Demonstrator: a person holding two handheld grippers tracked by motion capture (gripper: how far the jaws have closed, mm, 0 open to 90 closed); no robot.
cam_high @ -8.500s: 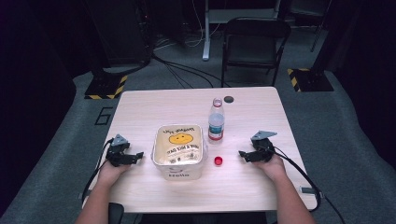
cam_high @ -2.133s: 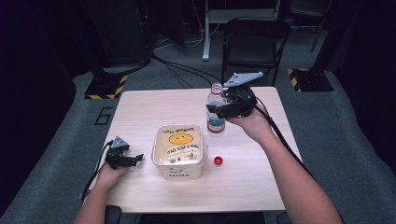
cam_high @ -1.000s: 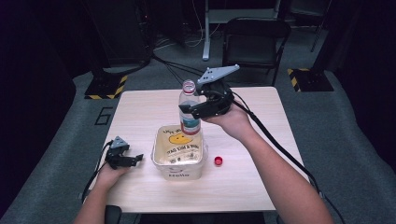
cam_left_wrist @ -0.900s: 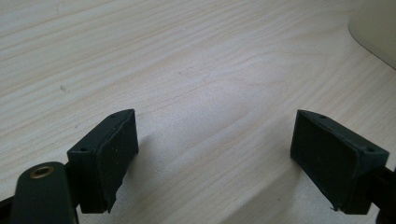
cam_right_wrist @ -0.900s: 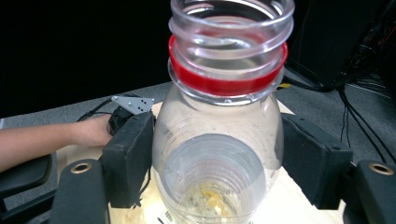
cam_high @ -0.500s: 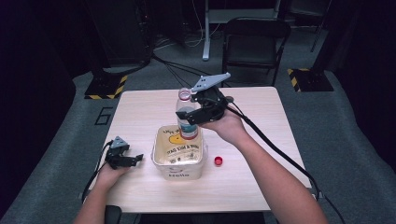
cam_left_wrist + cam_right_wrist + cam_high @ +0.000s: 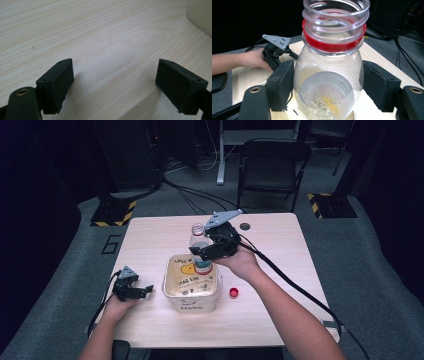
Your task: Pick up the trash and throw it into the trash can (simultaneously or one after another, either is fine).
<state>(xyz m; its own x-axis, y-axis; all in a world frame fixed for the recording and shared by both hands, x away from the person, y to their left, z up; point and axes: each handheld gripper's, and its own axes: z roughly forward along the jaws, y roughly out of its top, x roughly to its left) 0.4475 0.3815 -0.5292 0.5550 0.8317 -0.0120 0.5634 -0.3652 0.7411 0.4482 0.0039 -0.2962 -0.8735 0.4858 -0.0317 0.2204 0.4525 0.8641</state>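
My right gripper (image 7: pixel 200 252) is shut on a clear, uncapped plastic bottle (image 7: pixel 199 242) with a red neck ring. It holds the bottle upright, with its base dipping into the cream tub (image 7: pixel 192 302) printed with a yellow smiley. In the right gripper view both pads (image 7: pixel 280 82) press the sides of the bottle (image 7: pixel 329 75). The red cap (image 7: pixel 233 292) lies on the table right of the tub. My left gripper (image 7: pixel 142 291) rests open on the table left of the tub, and nothing lies between its jaws (image 7: pixel 115 80).
The tub's edge (image 7: pixel 200 15) shows at the top right of the left gripper view. A dark round mark (image 7: pixel 244 226) sits near the table's far edge. A black chair (image 7: pixel 272 165) stands behind the table. The right gripper's cable (image 7: pixel 295 285) trails across the table's right side.
My right gripper has lowered the bottle, so its base now dips into the tub. The left gripper has stayed put.
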